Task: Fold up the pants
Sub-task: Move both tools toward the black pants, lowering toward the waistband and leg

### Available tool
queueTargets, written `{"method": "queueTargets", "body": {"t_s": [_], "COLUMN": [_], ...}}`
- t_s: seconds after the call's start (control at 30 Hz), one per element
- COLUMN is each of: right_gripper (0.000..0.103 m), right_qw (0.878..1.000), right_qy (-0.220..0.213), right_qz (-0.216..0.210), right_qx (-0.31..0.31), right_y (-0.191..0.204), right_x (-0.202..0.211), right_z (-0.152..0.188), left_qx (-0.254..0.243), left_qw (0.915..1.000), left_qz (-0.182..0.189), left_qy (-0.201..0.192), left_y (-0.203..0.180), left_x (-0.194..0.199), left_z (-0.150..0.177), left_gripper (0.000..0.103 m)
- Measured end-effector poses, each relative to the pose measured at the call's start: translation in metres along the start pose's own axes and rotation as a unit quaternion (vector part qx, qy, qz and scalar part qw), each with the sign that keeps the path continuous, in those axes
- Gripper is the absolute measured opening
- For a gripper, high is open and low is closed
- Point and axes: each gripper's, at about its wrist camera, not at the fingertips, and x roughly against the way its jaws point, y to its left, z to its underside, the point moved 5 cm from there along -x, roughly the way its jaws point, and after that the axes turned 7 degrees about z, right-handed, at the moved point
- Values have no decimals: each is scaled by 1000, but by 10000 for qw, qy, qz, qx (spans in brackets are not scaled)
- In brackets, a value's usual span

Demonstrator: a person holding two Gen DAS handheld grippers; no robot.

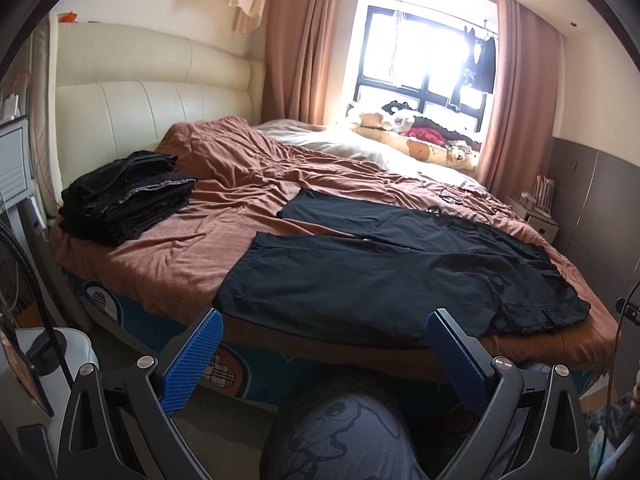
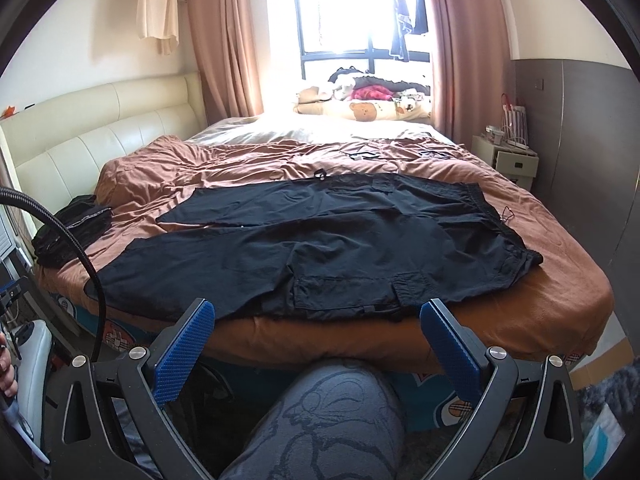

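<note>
Left wrist view: my left gripper and right gripper both gape empty, black pants spread flat just ahead.

Left gripper and right gripper, jaws spread wide, empty, above a bent knee.

Matt black cloth pants lie on a brushed, rumpled brown blanket along the bed's near edge as I look on. My left gripper and right gripper carry blue pads of knobbly plastic on smooth black frames with shiny metal bolts. The headboard is glossy cream leather-like padding; the curtains are soft matt fabric.
</note>
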Motion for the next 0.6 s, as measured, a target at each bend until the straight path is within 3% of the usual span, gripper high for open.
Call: {"method": "queueTargets", "body": {"t_s": [0.43, 0.6], "right_gripper": [103, 103], "right_qw": [9984, 9978], "right_qy": [344, 419], "right_qz": [320, 384], "right_qx": [-298, -335], "right_y": [-21, -30], "right_x": [-32, -42], "right_z": [-8, -6], "left_qx": [380, 572], "left_qw": [9988, 9974], "left_qz": [-150, -128], "left_qy": [284, 408], "left_y": [22, 32], "left_x": [-42, -61], "left_z": [2, 5], "left_gripper": [103, 97]}}
